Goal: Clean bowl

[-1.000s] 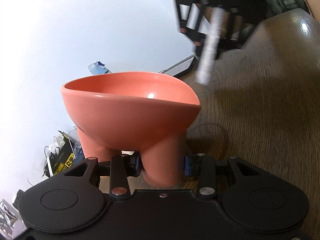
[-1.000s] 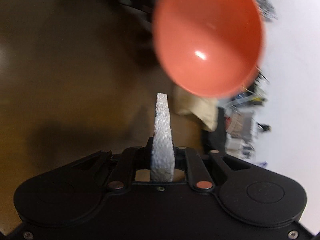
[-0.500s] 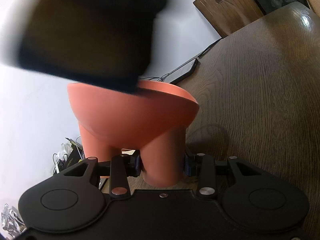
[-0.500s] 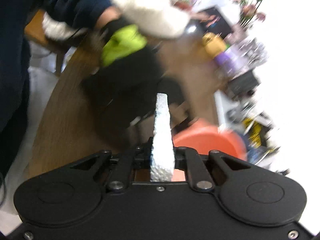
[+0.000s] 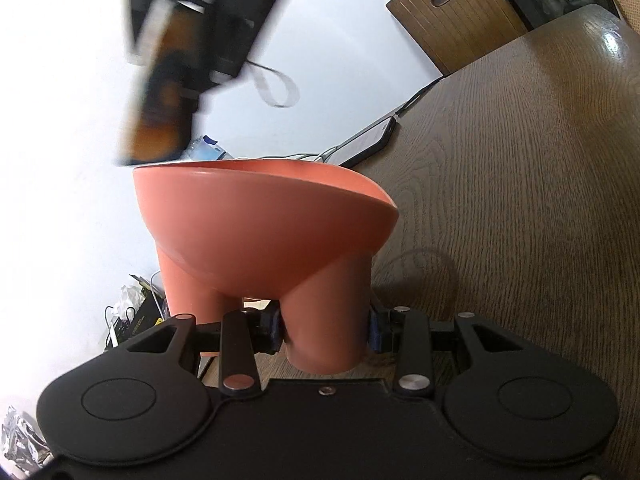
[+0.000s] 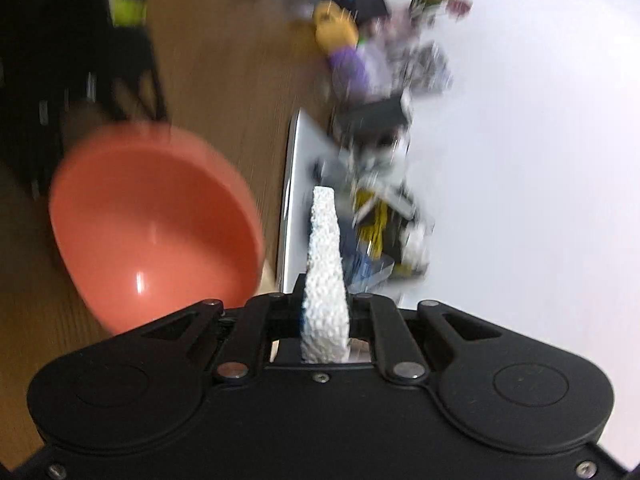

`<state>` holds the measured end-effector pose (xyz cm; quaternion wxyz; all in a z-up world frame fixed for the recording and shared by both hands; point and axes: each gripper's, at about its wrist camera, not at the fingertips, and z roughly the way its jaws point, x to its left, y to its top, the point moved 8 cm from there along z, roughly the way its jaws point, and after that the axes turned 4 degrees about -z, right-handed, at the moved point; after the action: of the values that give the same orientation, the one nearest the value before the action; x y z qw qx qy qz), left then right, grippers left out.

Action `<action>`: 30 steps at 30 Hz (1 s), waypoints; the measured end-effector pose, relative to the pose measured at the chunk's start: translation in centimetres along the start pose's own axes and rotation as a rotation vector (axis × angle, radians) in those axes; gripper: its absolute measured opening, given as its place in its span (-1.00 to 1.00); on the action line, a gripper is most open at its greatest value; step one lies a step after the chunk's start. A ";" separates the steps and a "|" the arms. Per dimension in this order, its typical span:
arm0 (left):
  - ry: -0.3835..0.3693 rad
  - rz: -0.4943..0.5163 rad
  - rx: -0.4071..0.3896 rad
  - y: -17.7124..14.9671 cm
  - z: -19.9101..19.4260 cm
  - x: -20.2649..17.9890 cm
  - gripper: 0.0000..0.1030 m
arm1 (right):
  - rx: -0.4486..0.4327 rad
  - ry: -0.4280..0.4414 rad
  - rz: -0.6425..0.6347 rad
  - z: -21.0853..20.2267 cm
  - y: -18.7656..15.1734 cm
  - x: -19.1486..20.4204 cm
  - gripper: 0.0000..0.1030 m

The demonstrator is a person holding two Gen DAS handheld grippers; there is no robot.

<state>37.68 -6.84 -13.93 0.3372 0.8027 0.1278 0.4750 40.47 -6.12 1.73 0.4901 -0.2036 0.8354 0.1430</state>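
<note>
The left gripper (image 5: 324, 330) is clamped on one of the stubby legs under the coral bowl (image 5: 256, 220), holding it up off the wooden table (image 5: 520, 200) with the rim roughly level and tilted a little toward the table side; the pads press on the leg from both sides. The right gripper (image 6: 325, 312) pinches a white textured sponge (image 6: 325, 264) upright between its jaws, and in the left wrist view it appears as a blurred dark shape above the bowl's far rim, not touching it. In the right wrist view the sponge tip sits off to the side of the bowl (image 6: 156, 220), over the edge of a laptop (image 6: 296, 200) and a heap of clutter beyond the table edge. The main risk is leverage: the bowl hangs from a single leg, so a firm push of the sponge on the far wall could twist it in the pads or pry it loose. A fast, blurred approach could also strike the rim instead of entering the cavity. The thin sponge may fold under pressure, letting the hard jaws scrape the bowl
</note>
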 end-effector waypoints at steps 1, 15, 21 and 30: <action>0.000 0.000 0.000 0.0 0.2 -0.2 -0.28 | 0.019 0.016 -0.002 0.4 -0.8 0.9 -0.77; -0.006 -0.006 0.003 -0.4 -0.9 0.3 -0.28 | 0.147 0.187 -0.074 1.5 -5.5 10.1 -0.71; -0.006 -0.007 0.003 -0.4 -0.9 0.2 -0.28 | 0.075 0.277 -0.197 -1.0 -2.5 13.9 -0.73; -0.006 -0.007 0.003 -0.5 -1.1 -0.2 -0.28 | -0.132 0.236 -0.313 -7.0 5.3 12.4 -0.73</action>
<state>36.70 -6.07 -14.05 0.3382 0.8042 0.1301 0.4711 27.23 -7.02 -5.56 0.3909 -0.3778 0.8340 0.0947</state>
